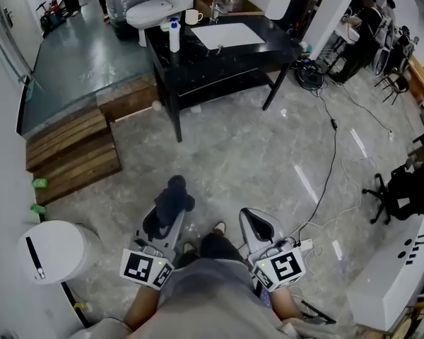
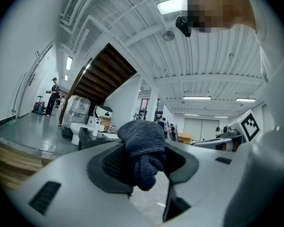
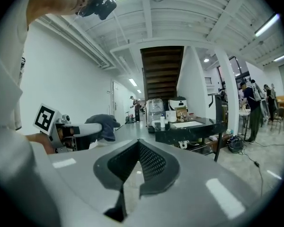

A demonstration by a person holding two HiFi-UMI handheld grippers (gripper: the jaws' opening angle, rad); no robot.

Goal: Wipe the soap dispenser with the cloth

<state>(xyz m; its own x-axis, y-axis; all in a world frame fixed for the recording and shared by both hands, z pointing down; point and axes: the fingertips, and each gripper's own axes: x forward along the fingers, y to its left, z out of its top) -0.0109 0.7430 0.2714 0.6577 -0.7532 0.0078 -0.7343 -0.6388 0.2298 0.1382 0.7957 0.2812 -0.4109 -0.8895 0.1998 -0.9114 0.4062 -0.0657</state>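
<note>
Black counter (image 1: 219,56) far ahead of the left claw (image 1: 171,198) is carrying the soap dispenser (image 1: 174,35) — likely light, slick, best steadied round its body. That claw is pinching the soft cloth (image 2: 142,145); the right claw (image 3: 138,148) is sitting closed, empty.

Black table (image 1: 272,46), white toilet (image 1: 150,11), wooden steps (image 1: 71,154)

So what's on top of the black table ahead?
On the black table: a soap dispenser near its left edge, a mug, a tap and a white sink set in. What lies behind the tap is too small to tell.
</note>
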